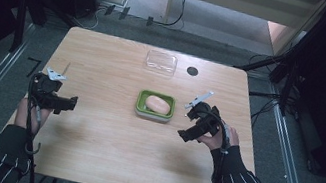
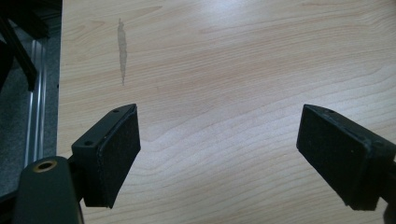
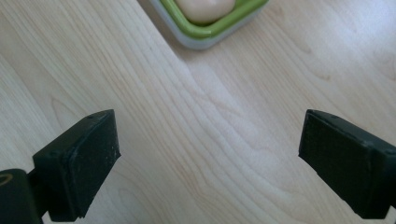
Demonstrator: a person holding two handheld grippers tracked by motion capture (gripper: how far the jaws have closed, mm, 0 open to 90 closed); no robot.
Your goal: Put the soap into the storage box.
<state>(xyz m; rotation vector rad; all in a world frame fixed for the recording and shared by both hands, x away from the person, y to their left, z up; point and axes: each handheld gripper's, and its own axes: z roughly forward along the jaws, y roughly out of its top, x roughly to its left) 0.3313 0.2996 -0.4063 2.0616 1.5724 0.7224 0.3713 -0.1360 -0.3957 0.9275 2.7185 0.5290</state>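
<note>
- Soap dish: one green dish with a pale outer wall sits near the middle of the worktop, a little toward the right edge. It lies flat and open at the top, so I judge it is set there for easy reach from either side. The right gripper view shows its near corner just ahead of the jaws.
- Clear lid: one transparent cover lies apart from the dish, close to the far edge, leaving the dish uncovered.
- Left tool: one, held over the worktop by the left edge, well apart from the dish; its jaws stand wide apart over bare wood.
- Right tool: one, just beside the dish on its right; jaws spread wide, gripping nothing, likely poised to reach in.
- Soap: one peach-coloured bar rests inside the dish.
- Dark round spot: one, near the far edge, beside the lid.
</note>
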